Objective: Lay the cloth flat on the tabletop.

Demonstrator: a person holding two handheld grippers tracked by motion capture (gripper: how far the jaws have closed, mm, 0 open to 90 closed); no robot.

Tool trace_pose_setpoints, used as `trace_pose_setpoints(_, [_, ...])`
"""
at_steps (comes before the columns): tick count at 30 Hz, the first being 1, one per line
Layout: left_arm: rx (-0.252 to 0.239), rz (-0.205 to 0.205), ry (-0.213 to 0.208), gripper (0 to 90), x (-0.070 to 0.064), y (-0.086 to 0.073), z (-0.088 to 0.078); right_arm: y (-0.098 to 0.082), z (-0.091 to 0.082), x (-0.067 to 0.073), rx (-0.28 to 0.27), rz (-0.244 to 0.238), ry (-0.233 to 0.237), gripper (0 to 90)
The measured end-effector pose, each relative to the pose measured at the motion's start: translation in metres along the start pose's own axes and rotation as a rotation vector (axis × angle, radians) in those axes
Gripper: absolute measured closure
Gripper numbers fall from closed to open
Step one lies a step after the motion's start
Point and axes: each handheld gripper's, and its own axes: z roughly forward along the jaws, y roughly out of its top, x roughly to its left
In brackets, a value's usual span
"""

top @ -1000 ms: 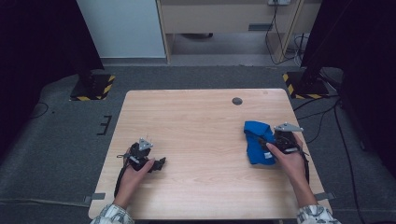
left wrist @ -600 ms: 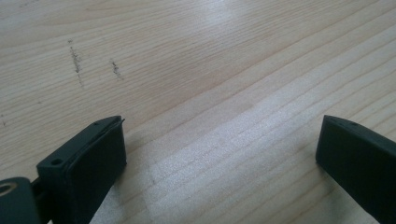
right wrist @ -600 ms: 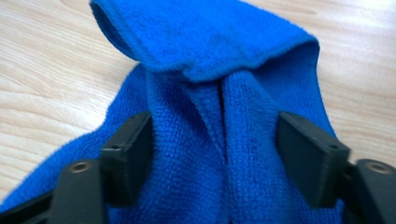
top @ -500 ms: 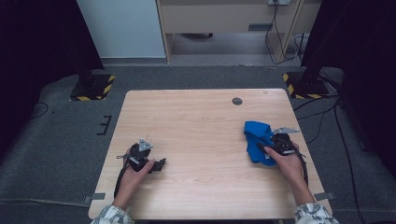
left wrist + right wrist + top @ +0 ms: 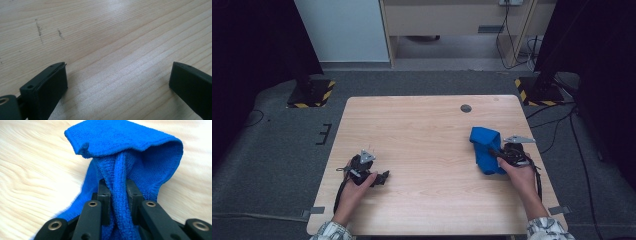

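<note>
Here the right hand-held gripper (image 5: pixel 117 191) is pinching a fold of the blue cloth (image 5: pixel 130 150), its jaws having just been closing on it. The cloth is lying near the counter's (image 5: pixel 422 130) right edge, while the left hand-held gripper (image 5: pixel 117 82), well left of the cloth, is resting with jaws wide apart, holding nothing.

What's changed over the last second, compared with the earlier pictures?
The right gripper has just been closing and now pinches a fold of the blue cloth, which has bunched up narrower. The left gripper stayed put, open over the bare table.
</note>
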Motion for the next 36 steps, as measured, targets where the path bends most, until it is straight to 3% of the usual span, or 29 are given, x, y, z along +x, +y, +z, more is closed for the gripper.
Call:
trace_pose_setpoints(3, [0.000,0.000,0.000,0.9,0.000,0.000,0.000,0.005,-0.003,0.009,-0.013,-0.019,0.012,78.2])
trace_pose_setpoints(4, [0.000,0.000,0.000,0.9,0.000,0.000,0.000,0.010,-0.006,0.020,-0.029,-0.036,0.031,78.2])
trace_pose_setpoints(8, [0.000,0.000,0.000,0.9,0.000,0.000,0.000,0.020,-0.008,0.041,-0.054,-0.068,0.069,78.3])
trace_pose_setpoints(9, [0.000,0.000,0.000,0.9,0.000,0.000,0.000,0.020,-0.008,0.041,-0.054,-0.068,0.069,78.3])
trace_pose_setpoints(10, [0.000,0.000,0.000,0.9,0.000,0.000,0.000,0.025,-0.010,0.055,-0.064,-0.088,0.096,78.3])
trace_pose_setpoints(12, [0.000,0.000,0.000,0.9,0.000,0.000,0.000,0.027,-0.010,0.060,-0.071,-0.095,0.104,78.3])
trace_pose_setpoints(14, [-0.001,0.000,0.000,0.9,0.000,0.000,0.000,0.033,-0.010,0.082,-0.079,-0.126,0.138,78.3])
trace_pose_setpoints(18, [0.000,0.000,0.000,0.9,0.000,0.000,0.000,0.038,-0.006,0.108,-0.073,-0.167,0.178,78.1])
trace_pose_setpoints(23, [-0.001,0.000,0.000,0.9,0.000,0.000,0.000,0.039,0.006,0.140,-0.038,-0.224,0.217,78.0])
trace_pose_setpoints(25, [0.000,0.000,0.000,0.9,0.000,0.000,0.000,0.038,0.010,0.145,-0.029,-0.232,0.221,77.8])
trace_pose_setpoints(26, [0.000,0.000,-0.001,0.9,0.000,0.000,0.000,0.036,0.018,0.155,0.000,-0.240,0.228,77.7])
trace_pose_setpoints(36, [0.002,0.001,0.000,1.0,0.000,-0.001,-0.001,0.024,0.050,0.178,0.112,-0.272,0.228,76.8])
